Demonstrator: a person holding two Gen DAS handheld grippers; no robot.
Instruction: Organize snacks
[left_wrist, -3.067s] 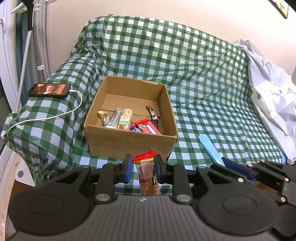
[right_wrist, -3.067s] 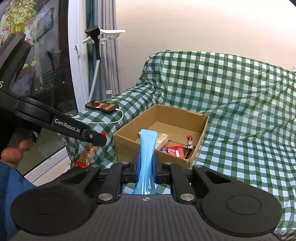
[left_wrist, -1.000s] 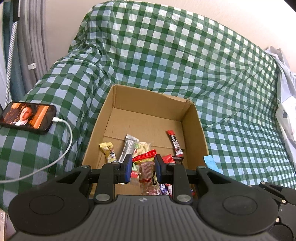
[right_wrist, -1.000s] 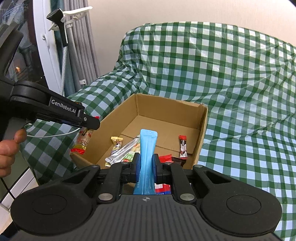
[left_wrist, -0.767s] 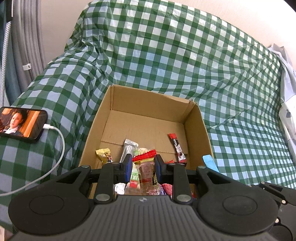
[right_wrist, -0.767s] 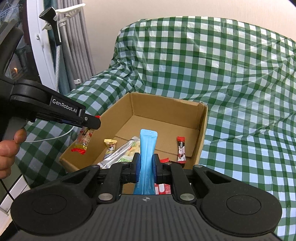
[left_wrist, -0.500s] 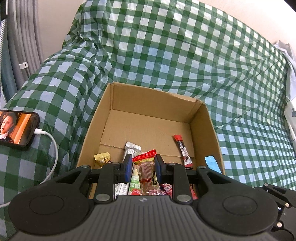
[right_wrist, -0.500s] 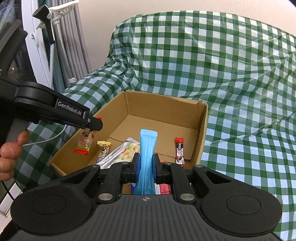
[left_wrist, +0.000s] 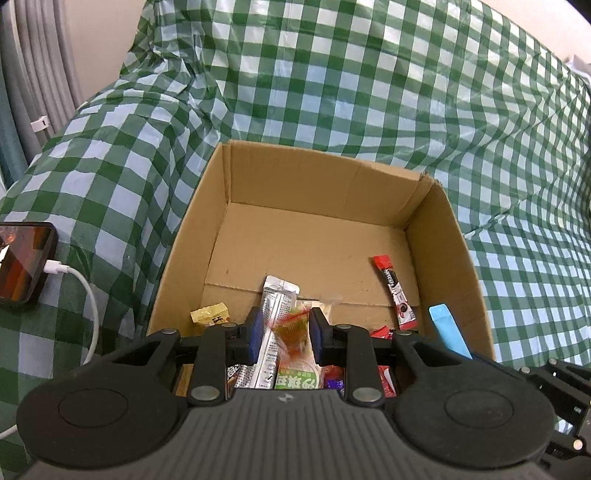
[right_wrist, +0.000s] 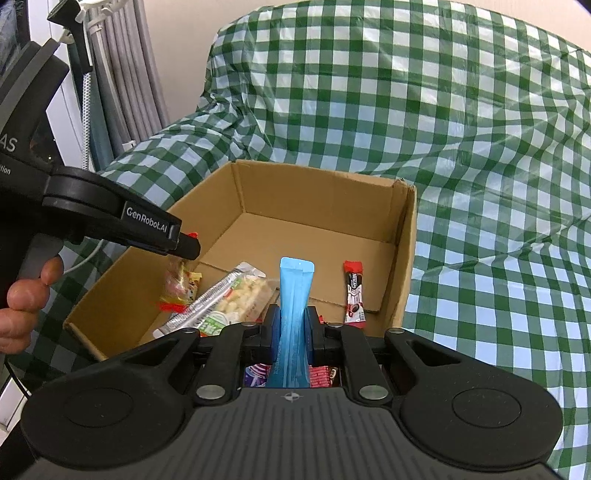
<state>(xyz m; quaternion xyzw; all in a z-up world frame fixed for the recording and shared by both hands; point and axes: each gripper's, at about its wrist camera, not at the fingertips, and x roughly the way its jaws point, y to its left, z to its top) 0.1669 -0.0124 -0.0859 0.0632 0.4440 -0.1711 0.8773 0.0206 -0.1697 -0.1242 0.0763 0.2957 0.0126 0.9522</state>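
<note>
An open cardboard box (left_wrist: 443, 236) sits on a green checked cloth and holds several snacks. My left gripper (left_wrist: 286, 328) hovers over its near left part. Its jaws are opening. A clear snack with red ends (left_wrist: 291, 330) shows blurred between the pads, loose from them. In the right wrist view that snack (right_wrist: 175, 286) hangs just under the left gripper (right_wrist: 186, 245), inside the box. My right gripper (right_wrist: 291, 328) is shut on a blue stick packet (right_wrist: 293, 306) that stands upright over the box's near edge. The packet's tip (left_wrist: 447, 328) also shows in the left wrist view.
In the box lie a silver bar (left_wrist: 273, 306), a red coffee stick (left_wrist: 393, 291) and a yellow candy (left_wrist: 210, 315). A phone (left_wrist: 22, 264) on a white cable (left_wrist: 86, 295) lies left of the box. A person's hand (right_wrist: 22, 306) holds the left gripper. Curtains hang at far left.
Both grippers have come forward and down over the box. The left jaws have spread, and the red-ended snack has slipped from their grip and dropped lower.
</note>
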